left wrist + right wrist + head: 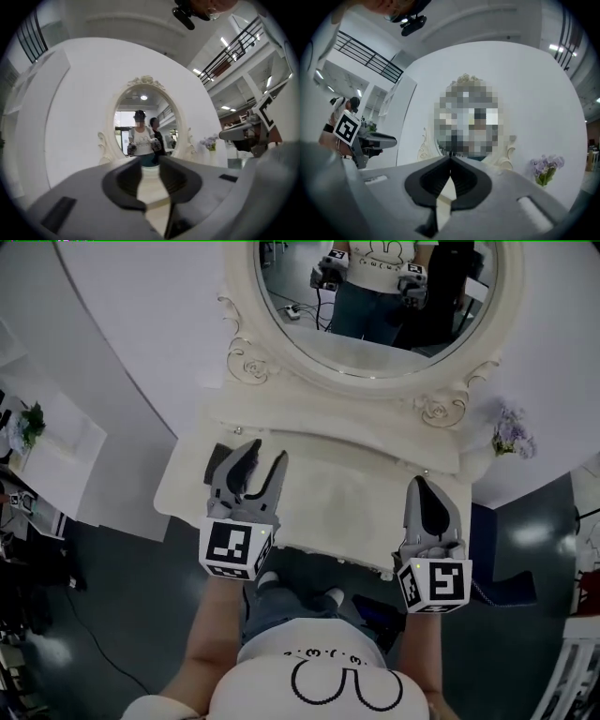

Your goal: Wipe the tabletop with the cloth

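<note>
A dark grey cloth (218, 461) lies at the left end of the cream tabletop (347, 498), partly hidden behind the left gripper (266, 456), whose jaws stand parted and empty. The right gripper (419, 484) is clenched on nothing.

The cream-white, glossy tabletop (347, 493) with its scalloped, carved front edge is seen lying level and bare across the middle, while a small dark grey flat piece (219, 457), perhaps the cloth though that cannot be told, is glimpsed at its back left corner, only partly shown.
</note>
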`<state>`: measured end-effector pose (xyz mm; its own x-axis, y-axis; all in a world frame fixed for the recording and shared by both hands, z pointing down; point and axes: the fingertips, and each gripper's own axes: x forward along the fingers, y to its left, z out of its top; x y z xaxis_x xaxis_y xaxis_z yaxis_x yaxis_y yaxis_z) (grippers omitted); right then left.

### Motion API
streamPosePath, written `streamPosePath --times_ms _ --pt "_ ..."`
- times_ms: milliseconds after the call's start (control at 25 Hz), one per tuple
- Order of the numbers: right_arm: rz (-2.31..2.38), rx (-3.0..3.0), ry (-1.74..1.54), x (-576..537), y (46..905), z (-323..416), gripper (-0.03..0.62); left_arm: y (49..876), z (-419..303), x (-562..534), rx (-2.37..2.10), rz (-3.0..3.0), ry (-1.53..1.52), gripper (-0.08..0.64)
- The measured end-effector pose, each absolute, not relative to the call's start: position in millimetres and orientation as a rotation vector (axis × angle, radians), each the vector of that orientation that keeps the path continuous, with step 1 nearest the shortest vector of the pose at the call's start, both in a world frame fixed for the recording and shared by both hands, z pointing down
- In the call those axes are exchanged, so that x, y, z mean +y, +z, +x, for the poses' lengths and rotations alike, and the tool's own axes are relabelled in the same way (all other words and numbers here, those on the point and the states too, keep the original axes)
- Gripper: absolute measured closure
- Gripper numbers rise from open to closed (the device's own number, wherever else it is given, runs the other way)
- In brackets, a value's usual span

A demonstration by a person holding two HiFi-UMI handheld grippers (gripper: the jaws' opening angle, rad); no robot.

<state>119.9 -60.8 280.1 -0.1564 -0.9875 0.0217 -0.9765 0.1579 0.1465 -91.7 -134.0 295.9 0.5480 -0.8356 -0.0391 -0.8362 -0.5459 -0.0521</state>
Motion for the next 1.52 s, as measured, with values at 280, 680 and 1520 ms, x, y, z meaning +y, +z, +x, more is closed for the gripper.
streamPosePath --times_ms 280,680,1520 --pt "1.987 -2.314 -0.186 -44 271 153 0.595 264 -77 -105 1.483 -2.693 0.179 0.563" --pt "1.960 -2.354 -0.332 -31 229 145 0.597 229 -66 -98 1.386 -2.662 0.218 0.563" --pt "2.100 -2.176 -0.377 -22 209 145 0.598 208 -84 -113 1.308 -2.688 0.274 0.563"
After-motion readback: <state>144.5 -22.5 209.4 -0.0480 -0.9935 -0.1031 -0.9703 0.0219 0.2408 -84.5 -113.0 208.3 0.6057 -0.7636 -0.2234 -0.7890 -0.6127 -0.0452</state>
